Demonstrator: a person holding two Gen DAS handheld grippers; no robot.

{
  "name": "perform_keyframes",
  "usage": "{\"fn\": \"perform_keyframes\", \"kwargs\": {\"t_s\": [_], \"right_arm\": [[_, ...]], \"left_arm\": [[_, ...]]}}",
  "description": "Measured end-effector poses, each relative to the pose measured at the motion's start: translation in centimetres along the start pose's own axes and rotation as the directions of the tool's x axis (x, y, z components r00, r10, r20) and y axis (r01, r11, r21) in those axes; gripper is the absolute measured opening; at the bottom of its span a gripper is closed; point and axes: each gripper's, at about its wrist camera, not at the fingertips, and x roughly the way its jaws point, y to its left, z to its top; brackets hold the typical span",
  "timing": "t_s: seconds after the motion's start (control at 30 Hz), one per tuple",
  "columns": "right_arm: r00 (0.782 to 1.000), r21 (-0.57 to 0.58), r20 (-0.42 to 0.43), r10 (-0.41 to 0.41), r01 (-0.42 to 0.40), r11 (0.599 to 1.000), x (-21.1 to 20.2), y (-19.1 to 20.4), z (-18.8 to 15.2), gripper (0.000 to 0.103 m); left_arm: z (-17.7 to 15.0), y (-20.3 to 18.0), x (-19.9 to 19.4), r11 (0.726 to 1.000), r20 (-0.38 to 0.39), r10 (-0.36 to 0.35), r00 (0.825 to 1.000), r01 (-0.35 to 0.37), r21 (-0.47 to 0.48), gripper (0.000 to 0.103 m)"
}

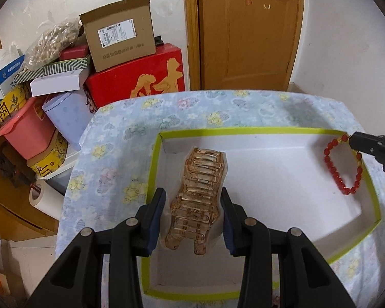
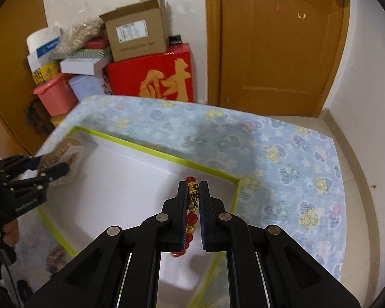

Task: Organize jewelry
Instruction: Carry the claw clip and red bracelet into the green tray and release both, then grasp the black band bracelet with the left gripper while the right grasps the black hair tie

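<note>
My left gripper (image 1: pixel 192 193) is shut on a translucent amber hair claw clip (image 1: pixel 200 174), held over the left part of a shallow white box with a green rim (image 1: pixel 243 130). In the right wrist view the same clip (image 2: pixel 64 148) shows at the box's left edge in the left gripper (image 2: pixel 54 167). My right gripper (image 2: pixel 193 183) is shut on a red bead bracelet with gold charms (image 2: pixel 192 197) over the box's right corner. In the left wrist view the bracelet (image 1: pixel 333 172) hangs from the right gripper (image 1: pixel 356 141) by the right wall of the box.
The box lies on a table under a blue floral cloth (image 1: pixel 131 133). Behind the table are stacked boxes: a red one (image 1: pixel 141 77), a cardboard one (image 1: pixel 120 33) and a pink bin (image 1: pixel 28 131). A wooden door (image 1: pixel 246 30) stands behind. A blurred small object (image 2: pixel 56 259) lies on the cloth.
</note>
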Motion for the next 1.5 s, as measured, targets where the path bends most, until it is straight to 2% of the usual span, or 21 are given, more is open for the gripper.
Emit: {"fn": "perform_keyframes", "kwargs": {"t_s": [0.27, 0.4, 0.47, 0.57, 0.7, 0.8, 1.03, 1.3, 1.5], "right_arm": [[0.999, -0.011, -0.048, -0.019, 0.018, 1.000, 1.7, -0.3, -0.4, 0.009], [0.998, -0.014, -0.057, -0.031, 0.030, 0.999, 1.8, -0.4, -0.5, 0.009], [0.998, -0.010, -0.049, -0.030, 0.029, 1.000, 1.5, -0.4, -0.5, 0.017], [0.999, -0.008, -0.038, -0.026, 0.026, 1.000, 0.8, -0.3, -0.6, 0.017], [1.000, 0.004, -0.016, -0.012, 0.012, 1.000, -0.7, 0.0, -0.9, 0.019], [1.000, 0.015, 0.001, -0.001, 0.001, 1.000, -2.5, 0.4, -1.8, 0.025], [0.999, 0.017, 0.045, 0.027, -0.028, 0.999, -8.0, 2.2, -6.1, 0.026], [0.994, 0.021, 0.074, 0.080, -0.082, 0.996, -13.8, 4.5, -12.4, 0.026], [0.991, 0.024, 0.076, 0.114, -0.116, 0.993, -16.6, 6.3, -16.5, 0.026]], "left_arm": [[0.2, -0.2, 0.2, 1.000, 0.000, 0.012, 1.000, -0.012, 0.003, 0.042], [0.2, -0.2, 0.2, 1.000, -0.009, -0.010, 1.000, 0.010, 0.005, 0.043], [0.1, -0.3, 0.0, 1.000, -0.003, -0.024, 1.000, 0.024, 0.009, 0.047], [0.1, -0.4, -0.8, 0.999, 0.021, -0.042, 0.999, 0.042, 0.008, 0.051], [-0.2, -0.2, -2.0, 0.998, 0.046, -0.061, 0.997, 0.061, 0.004, 0.052], [-0.7, 0.1, -3.3, 0.998, 0.058, -0.065, 0.996, 0.066, -0.002, 0.052], [-3.7, 0.9, -7.8, 0.998, 0.096, -0.068, 0.993, 0.068, -0.001, 0.052], [-9.3, 0.8, -13.5, 0.996, 0.123, -0.086, 0.989, 0.085, 0.017, 0.051], [-13.3, 0.6, -16.4, 0.995, 0.119, -0.104, 0.987, 0.103, 0.011, 0.051]]}}
